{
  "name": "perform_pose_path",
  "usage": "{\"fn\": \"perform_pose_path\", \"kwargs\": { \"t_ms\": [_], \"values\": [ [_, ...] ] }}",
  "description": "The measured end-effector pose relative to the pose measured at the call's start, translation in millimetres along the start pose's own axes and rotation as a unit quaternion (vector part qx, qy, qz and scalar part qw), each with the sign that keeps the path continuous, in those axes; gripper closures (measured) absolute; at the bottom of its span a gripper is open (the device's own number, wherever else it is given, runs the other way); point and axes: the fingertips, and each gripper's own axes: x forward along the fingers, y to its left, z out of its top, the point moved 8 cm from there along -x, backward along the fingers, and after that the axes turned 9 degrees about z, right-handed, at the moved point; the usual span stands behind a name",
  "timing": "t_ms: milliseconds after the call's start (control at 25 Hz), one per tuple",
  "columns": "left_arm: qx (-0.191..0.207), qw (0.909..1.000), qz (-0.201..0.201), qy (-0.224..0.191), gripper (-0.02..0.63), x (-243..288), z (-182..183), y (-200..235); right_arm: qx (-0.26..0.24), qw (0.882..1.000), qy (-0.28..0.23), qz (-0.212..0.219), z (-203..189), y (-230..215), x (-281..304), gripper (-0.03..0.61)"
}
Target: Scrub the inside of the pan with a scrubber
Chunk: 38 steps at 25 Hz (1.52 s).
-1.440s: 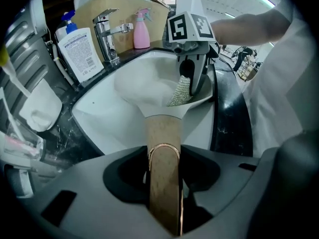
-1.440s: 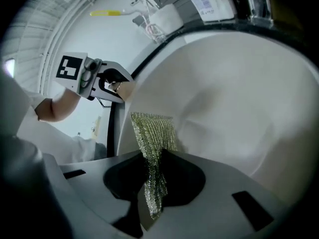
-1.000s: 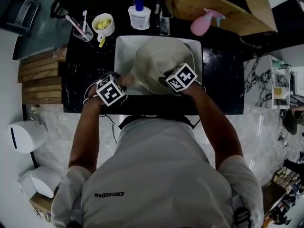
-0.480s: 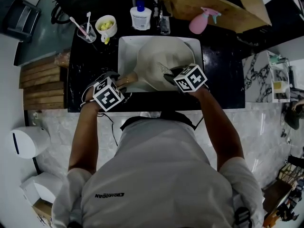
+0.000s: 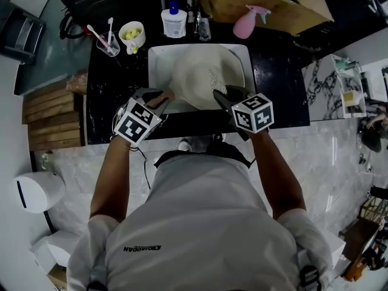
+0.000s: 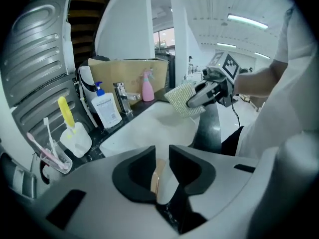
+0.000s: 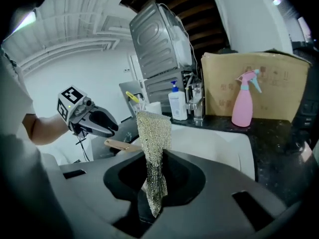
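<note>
A white pan (image 5: 197,80) lies in the white sink (image 5: 156,59), its wooden handle (image 5: 165,94) pointing left. My right gripper (image 5: 216,94) is shut on a metal mesh scrubber (image 7: 152,133), which hangs in the air over the pan (image 5: 217,77). My left gripper (image 5: 156,97) hovers at the handle's end and its jaws have just been closing. The handle's wood (image 6: 155,176) shows in the narrow gap between them. In the right gripper view the handle (image 7: 122,145) lies just below the left gripper (image 7: 113,126), apart from it.
On the dark counter (image 5: 279,90) behind the sink stand a soap bottle (image 5: 174,22), a tap (image 5: 203,26), a pink spray bottle (image 5: 245,24) and a cardboard box (image 5: 267,5). A toothbrush cup (image 5: 108,41) and a white mug (image 5: 131,34) sit at the back left.
Both grippers have risen. The right one has carried the scrubber up off the pan and back toward the sink's near edge. The left has lifted by the handle.
</note>
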Motion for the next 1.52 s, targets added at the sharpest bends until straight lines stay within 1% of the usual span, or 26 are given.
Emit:
{"fn": "perform_pose_path", "kwargs": {
  "t_ms": [80, 160, 320, 480, 600, 800, 1040, 1280, 1520],
  "values": [
    [-0.022, 0.9992, -0.001, -0.033, 0.556, -1.7, 10.4, -4.8, 0.012, 0.999, -0.033, -0.005, -0.6, 5.8, -11.8, 0.491],
    [-0.043, 0.9975, -0.004, -0.055, 0.583, -2.2, 18.0, -11.6, 0.027, 0.998, -0.064, -0.004, -1.2, 11.1, -23.2, 0.491],
    [-0.060, 0.9959, 0.002, -0.067, 0.598, -3.9, 27.4, -28.8, 0.024, 0.995, -0.094, -0.003, -4.8, 22.1, -41.7, 0.492],
    [-0.105, 0.9903, 0.009, -0.091, 0.598, -14.3, 34.3, -51.7, 0.009, 0.994, -0.112, -0.006, -14.6, 31.7, -60.5, 0.495],
    [-0.121, 0.9866, 0.025, -0.107, 0.598, -26.4, 36.6, -74.7, 0.006, 0.993, -0.121, -0.004, -27.3, 37.9, -75.3, 0.497],
    [-0.153, 0.9810, 0.046, -0.110, 0.598, -34.7, 38.6, -123.2, -0.009, 0.993, -0.116, 0.004, -53.1, 49.0, -108.9, 0.497],
    [-0.171, 0.9763, 0.063, -0.117, 0.598, -46.6, 46.1, -193.5, -0.010, 0.989, -0.145, 0.022, -82.5, 66.3, -159.3, 0.499],
    [-0.189, 0.9718, 0.071, -0.122, 0.598, -61.5, 44.5, -269.0, -0.015, 0.991, -0.133, 0.027, -127.8, 86.9, -205.3, 0.500],
    [-0.204, 0.9651, 0.094, -0.135, 0.598, -83.0, 44.2, -318.8, -0.022, 0.988, -0.148, 0.032, -152.2, 105.9, -238.2, 0.500]
  ]
}}
